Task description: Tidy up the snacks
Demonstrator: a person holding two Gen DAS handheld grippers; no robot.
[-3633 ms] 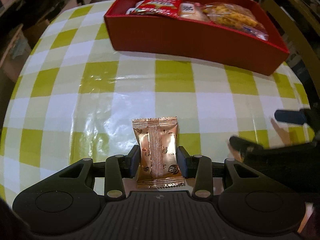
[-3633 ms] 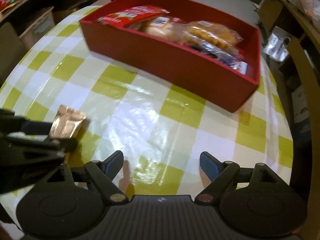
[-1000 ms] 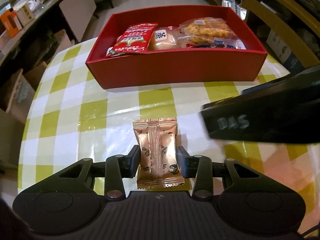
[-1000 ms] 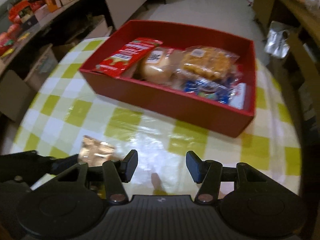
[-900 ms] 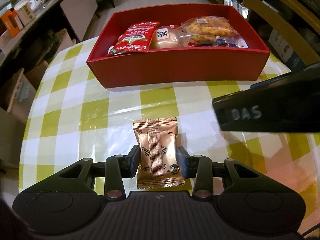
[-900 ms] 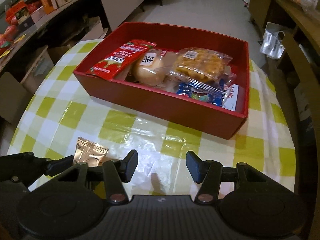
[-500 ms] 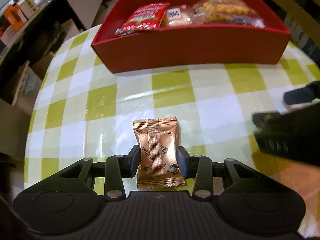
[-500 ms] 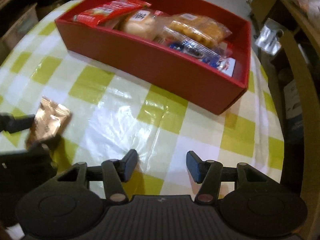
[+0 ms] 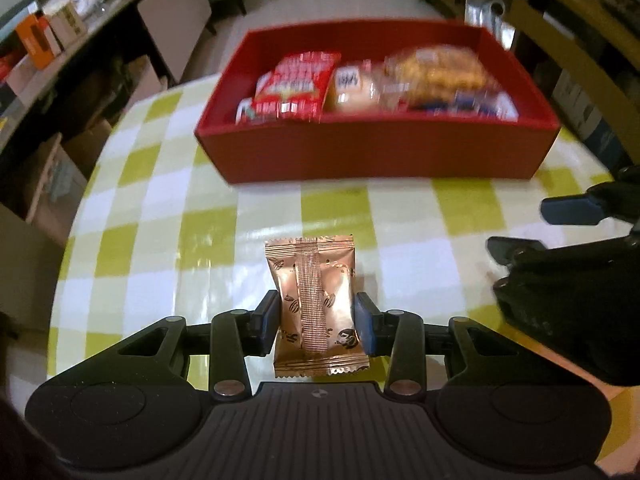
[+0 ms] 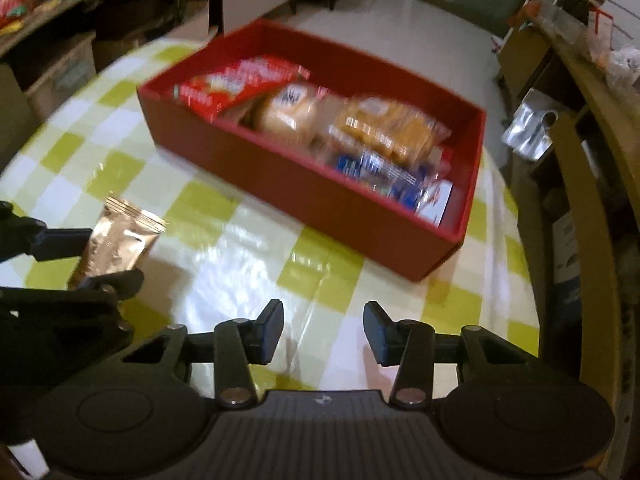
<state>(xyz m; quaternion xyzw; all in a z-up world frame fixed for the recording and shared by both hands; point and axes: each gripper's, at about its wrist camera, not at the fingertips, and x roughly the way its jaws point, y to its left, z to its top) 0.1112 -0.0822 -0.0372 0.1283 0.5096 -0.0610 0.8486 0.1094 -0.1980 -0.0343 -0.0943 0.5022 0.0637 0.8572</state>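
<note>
Left wrist view: the left gripper [image 9: 316, 326] clamps a copper foil snack packet [image 9: 315, 300] by its sides. The packet's long axis runs straight ahead along the fingers, crimped ends near and far, a ribbed seam down its middle. It is above a glossy green-and-white checked counter [image 9: 160, 216]. Beyond stands a red rectangular box [image 9: 376, 152] of wrapped snacks.

Right wrist view: the right gripper [image 10: 323, 332] has just narrowed; its jaws have a gap between them and hold nothing. The packet is at left, the box ahead.
</note>
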